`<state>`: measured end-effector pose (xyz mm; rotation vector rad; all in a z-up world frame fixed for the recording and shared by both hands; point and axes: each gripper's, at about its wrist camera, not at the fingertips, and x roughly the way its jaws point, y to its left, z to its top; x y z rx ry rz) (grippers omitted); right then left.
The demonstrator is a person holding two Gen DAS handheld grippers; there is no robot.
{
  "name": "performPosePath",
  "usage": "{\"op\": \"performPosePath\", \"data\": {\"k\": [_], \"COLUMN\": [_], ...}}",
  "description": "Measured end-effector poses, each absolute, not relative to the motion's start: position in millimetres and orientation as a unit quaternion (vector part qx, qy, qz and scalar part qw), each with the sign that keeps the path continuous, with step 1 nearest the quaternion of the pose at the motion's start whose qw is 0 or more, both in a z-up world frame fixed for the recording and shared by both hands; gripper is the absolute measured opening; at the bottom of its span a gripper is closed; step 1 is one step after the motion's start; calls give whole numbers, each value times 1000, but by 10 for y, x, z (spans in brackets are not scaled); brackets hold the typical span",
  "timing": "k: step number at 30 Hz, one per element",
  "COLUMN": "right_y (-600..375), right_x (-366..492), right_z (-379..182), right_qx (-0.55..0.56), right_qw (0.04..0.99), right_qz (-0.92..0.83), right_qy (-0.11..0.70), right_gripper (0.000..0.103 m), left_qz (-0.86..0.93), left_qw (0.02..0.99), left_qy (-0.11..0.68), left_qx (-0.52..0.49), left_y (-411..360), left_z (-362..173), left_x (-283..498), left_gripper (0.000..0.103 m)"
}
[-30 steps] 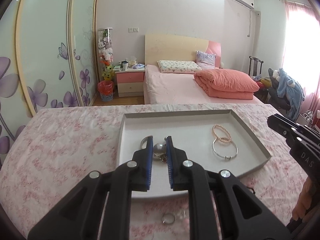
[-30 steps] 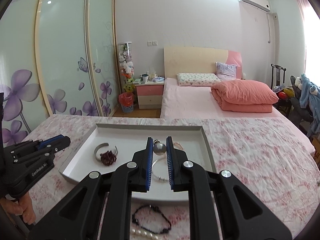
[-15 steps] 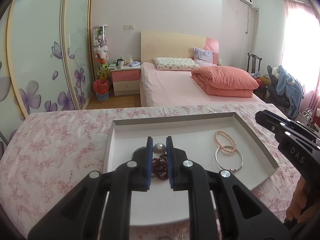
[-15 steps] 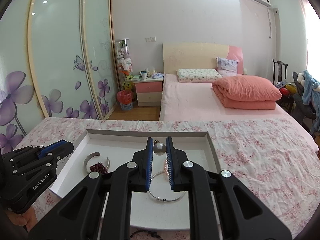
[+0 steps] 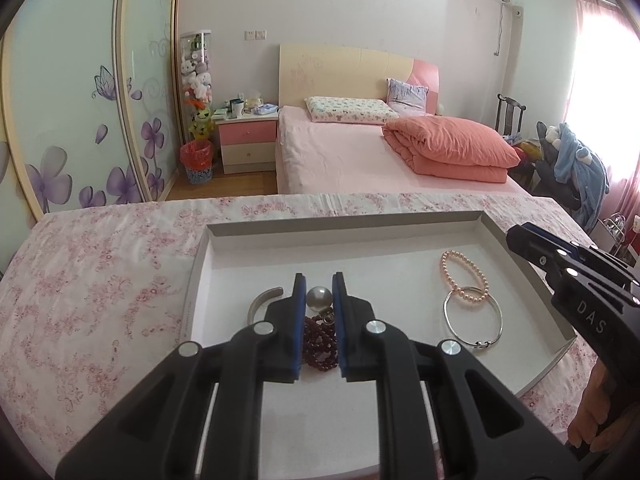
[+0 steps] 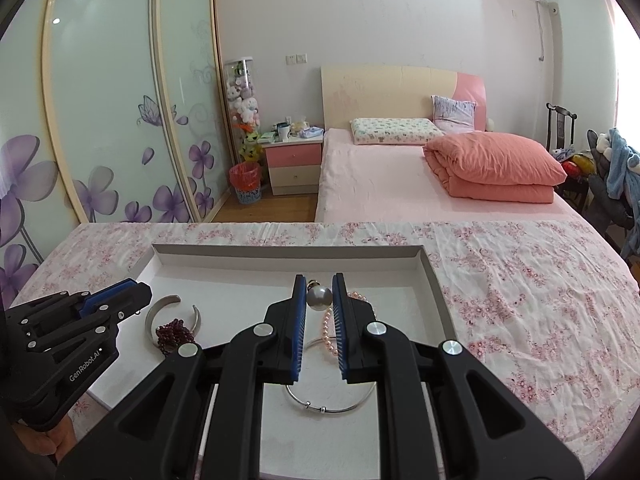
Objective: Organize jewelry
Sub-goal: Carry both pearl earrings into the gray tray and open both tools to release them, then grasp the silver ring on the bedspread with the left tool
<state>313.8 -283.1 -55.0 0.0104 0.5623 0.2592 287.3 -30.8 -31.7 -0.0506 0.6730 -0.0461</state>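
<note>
Silver-grey pearl earrings, 1 in each claw. Left claw is clamped on a pearl earring, right claw pinches another pearl earring, both hanging over the white tray on the floral-cloth tabletop. Inside the tray: a dark red bead bracelet and a silver cuff toward the tray's left edge, a pink pearl bracelet overlapping a thin silver bangle toward its right edge. Tray sits near the tabletop's far edge.
</note>
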Motion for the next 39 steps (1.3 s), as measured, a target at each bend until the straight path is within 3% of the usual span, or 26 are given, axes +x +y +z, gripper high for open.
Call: {"op": "performPosePath", "data": {"k": [3, 5, 6, 22, 39], "right_y": [-2844, -2858, -2869, -3008, -3274], "right_x": [3160, 3166, 3164, 3038, 2382], "right_z": [-568, -575, -576, -561, -746], "right_qx": [9, 10, 10, 18, 18], "right_qw": [950, 951, 951, 951, 940], "right_qz": [128, 123, 122, 117, 118], "right_qy": [283, 284, 284, 285, 320], "right_gripper": [19, 33, 36, 36, 36], "left_qz": [-23, -20, -19, -1, -39], "left_qw": [942, 942, 942, 942, 936], "left_qy": [333, 335, 335, 334, 350], "left_qx": [-26, -29, -33, -42, -7], "left_y": [-307, -295, -279, -97, -17], "left_z": [-350, -360, -362, -316, -378], "left_x": [2903, 2905, 2902, 2730, 1742], "left_gripper": [17, 24, 26, 35, 37]}}
